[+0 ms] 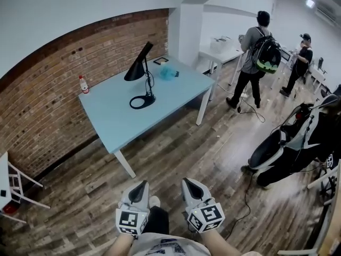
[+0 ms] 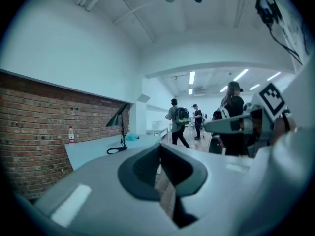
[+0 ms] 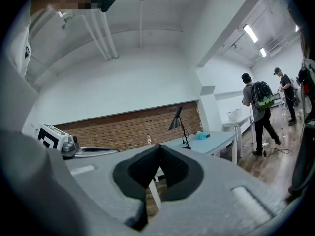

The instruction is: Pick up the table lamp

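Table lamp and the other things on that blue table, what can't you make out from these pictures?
Cord of the table lamp: too thin and small to trace in any view.
Label on the bottle: too small to read in the head view.
The teal thing beside the lamp: too small and blurred to name.
The dark flat item behind it: too small to name.

A shared office or lab workspace: ahead of the left gripper (image 1: 142,185) a pale blue table (image 1: 176,94) stands against a brick wall (image 1: 58,87) (white plaster above it) on a wood-plank floor (image 1: 176,153). Beyond the right gripper (image 1: 190,183) are white desks (image 1: 221,50), a standing person (image 1: 249,40) wearing a backpack (image 1: 267,55), a second person (image 1: 303,61), and ceiling strip lights (image 3: 250,32).
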Tool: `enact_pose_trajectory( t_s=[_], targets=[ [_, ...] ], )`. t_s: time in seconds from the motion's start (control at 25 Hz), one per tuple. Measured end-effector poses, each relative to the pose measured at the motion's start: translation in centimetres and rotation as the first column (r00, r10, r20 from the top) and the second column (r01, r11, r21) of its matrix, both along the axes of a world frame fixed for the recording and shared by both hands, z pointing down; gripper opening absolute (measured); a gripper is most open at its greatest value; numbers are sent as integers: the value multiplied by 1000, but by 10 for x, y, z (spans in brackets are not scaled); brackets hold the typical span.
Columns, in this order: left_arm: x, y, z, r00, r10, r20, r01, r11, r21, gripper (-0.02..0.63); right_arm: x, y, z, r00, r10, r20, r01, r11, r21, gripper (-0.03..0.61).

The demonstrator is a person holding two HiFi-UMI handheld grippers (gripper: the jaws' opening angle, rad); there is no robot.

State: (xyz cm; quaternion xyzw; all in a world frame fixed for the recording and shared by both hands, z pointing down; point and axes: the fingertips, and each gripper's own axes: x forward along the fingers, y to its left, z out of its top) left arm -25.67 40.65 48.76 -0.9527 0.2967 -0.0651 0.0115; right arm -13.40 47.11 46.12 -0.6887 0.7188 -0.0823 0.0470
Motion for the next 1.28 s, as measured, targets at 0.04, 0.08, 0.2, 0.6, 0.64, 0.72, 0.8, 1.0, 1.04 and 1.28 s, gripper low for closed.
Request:
enact_pose_trajectory(
  t_s=[0.04, 0.08, 0.2, 0.6, 0.64, 0.72, 0.8, 1.0, 1.04, 1.28],
  targets=[
    [6, -11, -1, 1000, 5, -4, -5, 1000, 3, -9, 4, -11, -1, 1000, 2, -3, -2, 1000, 4, -2],
    [10, -23, -2, 1000, 9, -7, -9, 1000, 5, -8, 8, -23, -3, 1000, 4, -7, -4, 1000, 6, -2],
    [24, -63, -2, 1000, 16, -18, -16, 1000, -6, -9, 22, -62, -5, 1000, 15, -16, -15, 1000, 1, -2],
    [71, -208, -2, 998, 53, -23, -54, 998, -41, -8, 61, -216, -5, 999, 36, 23, -36, 999, -22, -2],
    [74, -219, -3, 998, 55, -24, -56, 998, -41, -8, 63, -229, -5, 999, 40, 36, -40, 999, -19, -2],
    [77, -243, -1, 998, 51, -23, -52, 998, -46, -8, 67, -254, -4, 998, 41, 49, -41, 999, -15, -2],
    [80, -267, 1, 999, 44, -24, -45, 997, -56, -9, 69, -278, -4, 999, 33, 42, -33, 999, -17, -2],
    [89, -315, -1, 999, 39, -24, -40, 997, -58, -9, 78, -325, -10, 999, 30, 27, -30, 999, -12, -2],
    [91, -322, 0, 999, 38, -24, -39, 997, -60, -9, 81, -331, -10, 999, 34, 30, -33, 999, -12, -2],
    [105, -355, 5, 999, 31, -25, -33, 996, -78, -9, 97, -366, -6, 999, 29, 33, -29, 999, -27, -2]
  ],
)
